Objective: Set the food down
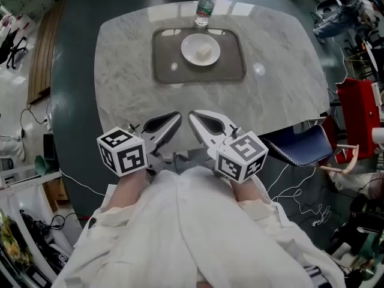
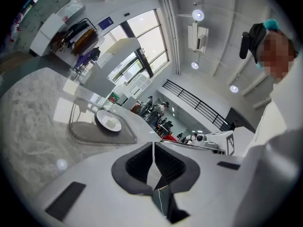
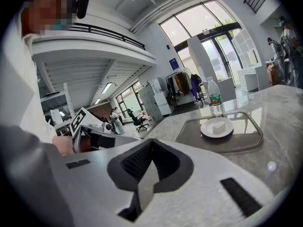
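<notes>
Head view gives me the whole rounded white-and-grey marble desk [image 1: 132, 83], with both tools over its near edge. The left hand-held gripper [image 1: 174, 118] and the right hand-held gripper [image 1: 195, 117] angle in toward each other, tips near one another but apart. In the left gripper view I see that tool's dark ribbed pads pressed together with nothing between them. The right gripper view shows the same: jaws fully closed and empty. Each tool carries its white cube with black square markers, the left cube [image 1: 123, 152] and the right cube [image 1: 242, 155] sitting just ahead of the white sleeves. The food, a small pale cube-shaped block [image 1: 204, 51], lies on a round white plate [image 1: 191, 55]. That plate rests in the middle of a dark grey rectangular tray with rounded corners [image 1: 162, 71]. The tray sits flat toward the far edge of the desk, about midway between its left and right edges and well apart from both tools. A clear plastic bottle with a green label [image 1: 206, 5] stands upright just past the tray's far rim, at the desk's far edge. A blue chair seat [image 1: 303, 146] pokes out from under the desk's right edge.
</notes>
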`<act>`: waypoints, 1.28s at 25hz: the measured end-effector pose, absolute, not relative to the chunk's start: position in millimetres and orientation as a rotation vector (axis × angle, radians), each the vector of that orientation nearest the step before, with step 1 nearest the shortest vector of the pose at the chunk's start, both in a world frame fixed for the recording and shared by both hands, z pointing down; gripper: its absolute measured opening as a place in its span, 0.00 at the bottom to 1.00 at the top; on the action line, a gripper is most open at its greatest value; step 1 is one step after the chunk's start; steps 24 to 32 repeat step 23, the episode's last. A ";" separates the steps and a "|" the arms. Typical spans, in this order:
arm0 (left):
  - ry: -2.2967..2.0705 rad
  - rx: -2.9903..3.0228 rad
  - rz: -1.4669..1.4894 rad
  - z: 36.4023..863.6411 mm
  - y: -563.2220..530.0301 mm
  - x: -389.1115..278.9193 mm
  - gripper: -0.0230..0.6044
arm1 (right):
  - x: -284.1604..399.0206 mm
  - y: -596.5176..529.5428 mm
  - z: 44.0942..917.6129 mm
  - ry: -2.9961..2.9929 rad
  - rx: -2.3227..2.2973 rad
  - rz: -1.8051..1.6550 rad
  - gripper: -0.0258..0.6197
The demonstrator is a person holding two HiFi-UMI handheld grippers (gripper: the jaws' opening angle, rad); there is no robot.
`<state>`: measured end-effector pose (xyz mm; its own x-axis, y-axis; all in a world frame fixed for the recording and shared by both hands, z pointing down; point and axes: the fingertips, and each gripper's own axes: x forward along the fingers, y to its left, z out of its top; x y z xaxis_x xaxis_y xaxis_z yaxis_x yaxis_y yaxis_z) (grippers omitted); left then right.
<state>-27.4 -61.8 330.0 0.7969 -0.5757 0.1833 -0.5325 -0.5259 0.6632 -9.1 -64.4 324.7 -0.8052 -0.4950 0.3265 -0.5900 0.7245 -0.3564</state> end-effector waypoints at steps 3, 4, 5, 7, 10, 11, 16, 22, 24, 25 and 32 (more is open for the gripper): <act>-0.812 2.251 -0.073 327.3 -61.6 -26.6 0.08 | -7.0 -63.7 323.7 -2.720 0.877 0.666 0.04; -0.810 2.255 -0.073 326.6 -60.9 -26.0 0.08 | -6.2 -63.3 323.8 -2.717 0.882 0.667 0.04; -0.808 2.258 -0.071 325.9 -60.1 -25.4 0.08 | -5.4 -63.0 323.7 -2.714 0.889 0.667 0.04; -0.802 2.263 -0.069 324.3 -58.9 -23.9 0.08 | -3.6 -62.5 322.7 -2.710 0.901 0.665 0.04; -0.794 2.271 -0.068 322.8 -58.0 -21.0 0.08 | -1.0 -61.1 322.1 -2.704 0.908 0.659 0.04; -0.792 2.273 -0.066 322.6 -58.1 -20.2 0.08 | -0.2 -61.0 322.1 -2.703 0.910 0.657 0.04; -0.804 2.287 -0.046 322.3 -60.3 -21.7 0.08 | 2.0 -62.6 318.0 -2.718 0.930 0.656 0.04; -0.812 2.283 -0.028 324.1 -58.8 -19.3 0.08 | 9.4 -62.8 315.5 -2.722 0.951 0.658 0.04; -0.811 2.282 -0.027 324.4 -58.3 -18.0 0.08 | 11.1 -62.8 315.2 -2.722 0.954 0.661 0.04; -0.811 2.282 -0.027 324.4 -58.3 -18.0 0.08 | 11.1 -62.8 315.2 -2.722 0.954 0.661 0.04; -0.811 2.282 -0.027 324.4 -58.3 -18.0 0.08 | 11.1 -62.8 315.2 -2.722 0.954 0.661 0.04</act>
